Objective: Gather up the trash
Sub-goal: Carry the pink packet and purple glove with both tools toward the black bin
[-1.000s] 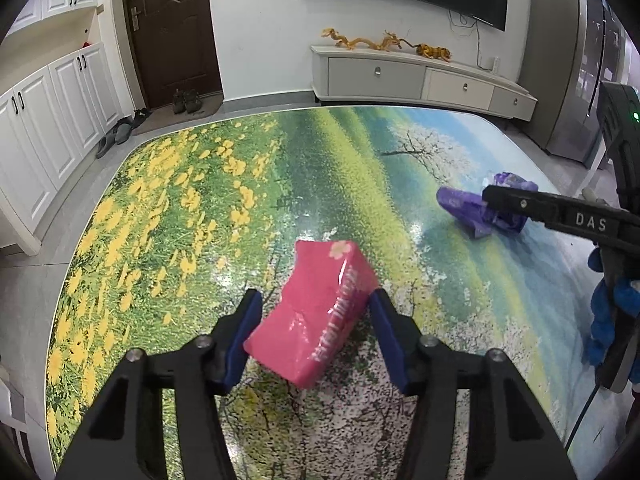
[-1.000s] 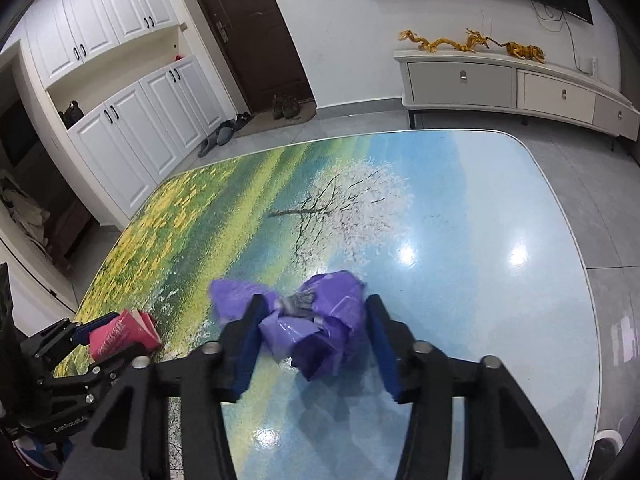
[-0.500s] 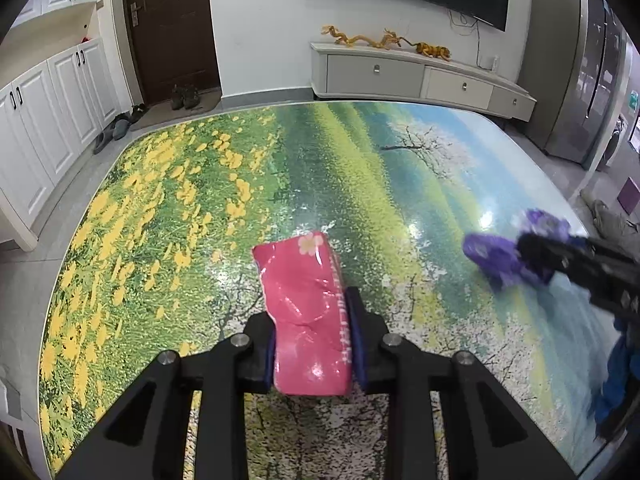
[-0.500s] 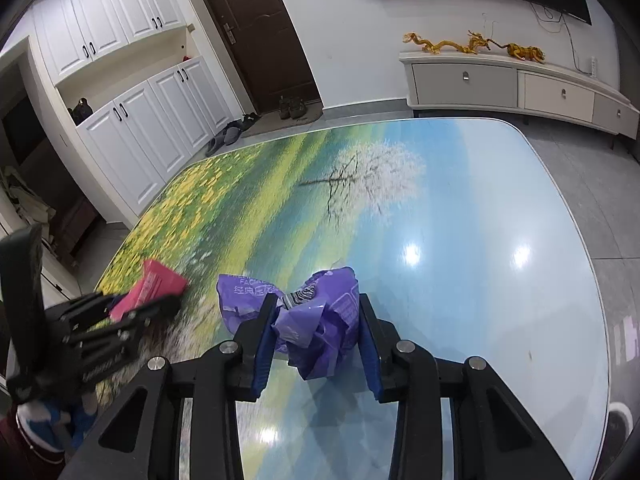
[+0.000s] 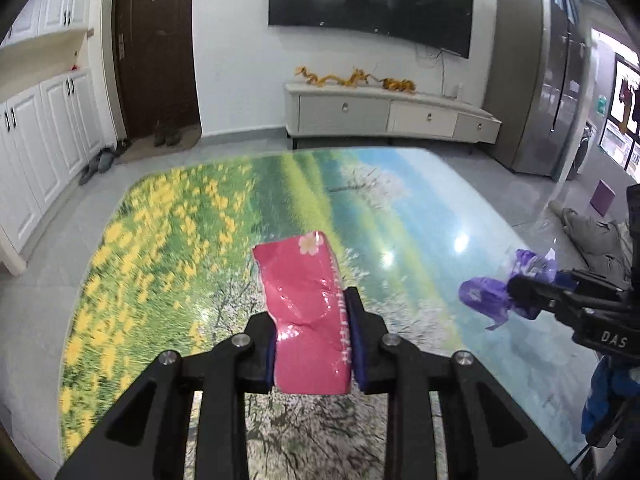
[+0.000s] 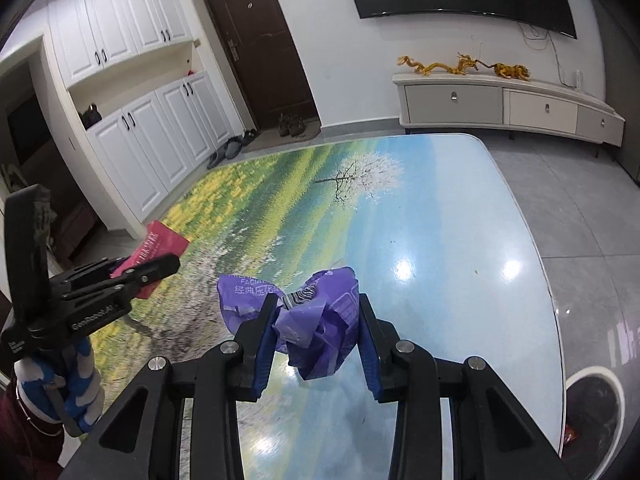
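You have both pieces gripped and lifted off the glossy landscape-printed table [image 5: 168, 280]: your left gripper [image 5: 312, 344] clamps the pink plastic tissue pack [image 5: 304, 300], your right gripper [image 6: 316, 336] the crumpled purple plastic wrapper [image 6: 320, 320], and dropping them into the round bin [image 6: 596, 408] remains.

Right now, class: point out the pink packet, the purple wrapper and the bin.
pink packet [image 5: 306, 312], left wrist view, glossy top face.
purple wrapper [image 6: 320, 328], right wrist view, crumpled middle.
bin [image 6: 596, 408], right wrist view, dark inside.
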